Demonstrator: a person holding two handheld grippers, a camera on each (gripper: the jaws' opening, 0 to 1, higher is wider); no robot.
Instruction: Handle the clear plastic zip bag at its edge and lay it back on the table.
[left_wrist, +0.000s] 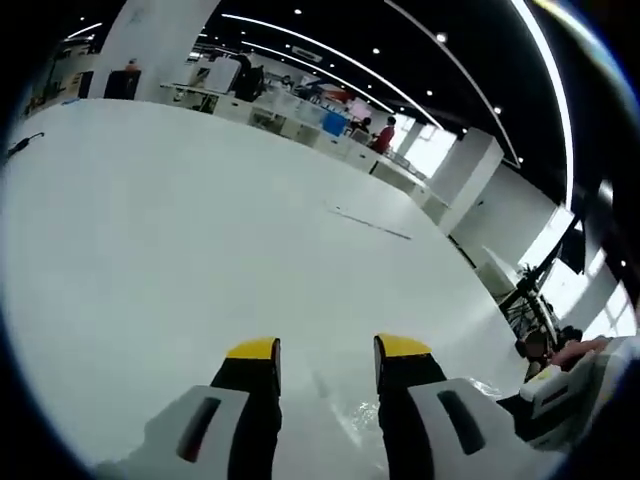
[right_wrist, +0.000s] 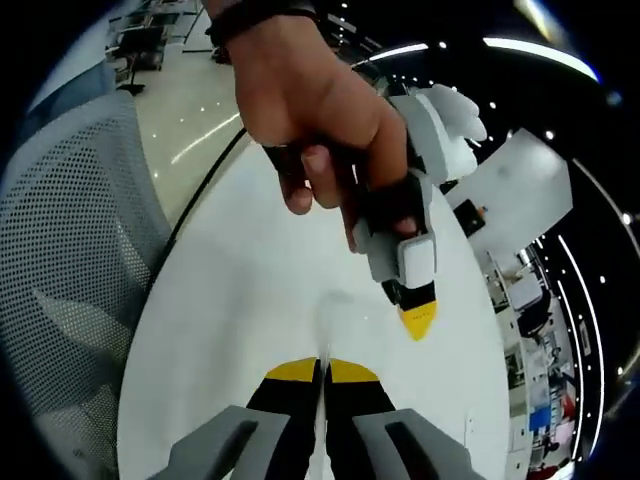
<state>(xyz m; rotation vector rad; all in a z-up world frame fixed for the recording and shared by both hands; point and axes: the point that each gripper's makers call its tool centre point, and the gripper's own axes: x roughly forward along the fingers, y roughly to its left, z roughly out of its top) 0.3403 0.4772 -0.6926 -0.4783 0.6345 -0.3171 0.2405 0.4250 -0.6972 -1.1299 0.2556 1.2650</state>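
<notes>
White tabletop (left_wrist: 200, 220) spreads wide under both views, with a large open office hall behind it, its dark ceiling crossed by long light strips (left_wrist: 330, 50).

In the left gripper view, the left tongs (left_wrist: 327, 348) stand open over the table, their two yellow-tipped jaws well apart with bare white surface between them. The clear plastic bag (left_wrist: 345, 415) lies on the table low between the jaws and toward the right one, faint and crinkled; whether it touches either jaw cannot be told. At the lower right edge of that view the right tongs (left_wrist: 560, 390) come in, with part of a hand behind them.

In the right gripper view, the right tongs (right_wrist: 322, 368) are closed, the yellow tips pressed together on a thin edge of the bag (right_wrist: 322, 330), which runs as a pale, nearly see-through strip straight out from the tips. Just beyond it the left tongs hang tip-down above the table, gripped by a hand (right_wrist: 310, 110). A dark cable (right_wrist: 200, 200) follows the table's curved edge, and a grey mesh chair back (right_wrist: 70, 250) stands to the left of the table.
</notes>
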